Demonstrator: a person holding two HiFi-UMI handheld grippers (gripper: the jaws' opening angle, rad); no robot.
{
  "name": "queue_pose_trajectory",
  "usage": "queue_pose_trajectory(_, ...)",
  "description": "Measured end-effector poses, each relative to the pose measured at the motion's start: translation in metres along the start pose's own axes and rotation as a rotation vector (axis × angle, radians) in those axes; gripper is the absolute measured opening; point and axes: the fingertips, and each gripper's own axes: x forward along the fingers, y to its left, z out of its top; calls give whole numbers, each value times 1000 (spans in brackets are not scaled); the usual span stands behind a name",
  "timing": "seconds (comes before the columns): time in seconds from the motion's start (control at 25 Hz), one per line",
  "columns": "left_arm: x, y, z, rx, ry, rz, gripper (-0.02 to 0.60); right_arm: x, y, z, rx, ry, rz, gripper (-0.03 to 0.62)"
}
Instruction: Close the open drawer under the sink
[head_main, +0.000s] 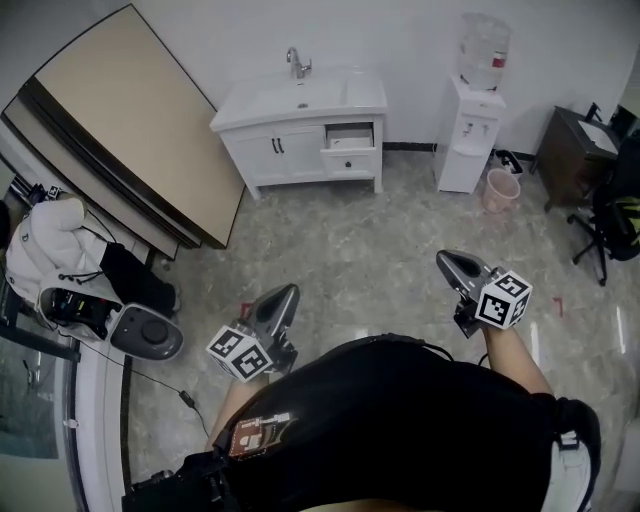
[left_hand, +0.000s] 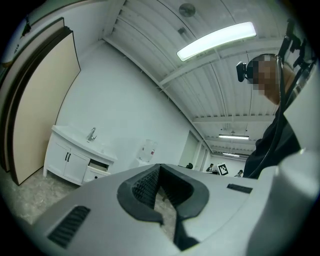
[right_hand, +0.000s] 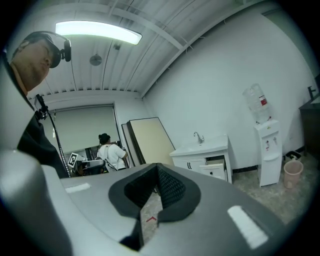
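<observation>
A white sink cabinet with a tap stands against the far wall. Its upper right drawer is pulled out; the drawer below it is closed. The cabinet also shows small in the left gripper view, with the open drawer, and in the right gripper view, with the drawer. My left gripper and right gripper are held level in front of my body, far from the cabinet across the floor. Both are shut with nothing between the jaws.
A white water dispenser and a pink bin stand right of the cabinet. A large beige board leans at the left, with a white jacket and gear below it. A dark desk and chair are at the right.
</observation>
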Motion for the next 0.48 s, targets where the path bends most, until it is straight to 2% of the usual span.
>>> queue_pose_trajectory(0.24, 39, 33, 8, -18, 10, -72, -9, 15, -26, 11, -10, -10, -75, -9)
queue_pose_trajectory(0.48, 72, 90, 35, -30, 21, -138, -9, 58, -39, 33, -29, -25, -141, -9)
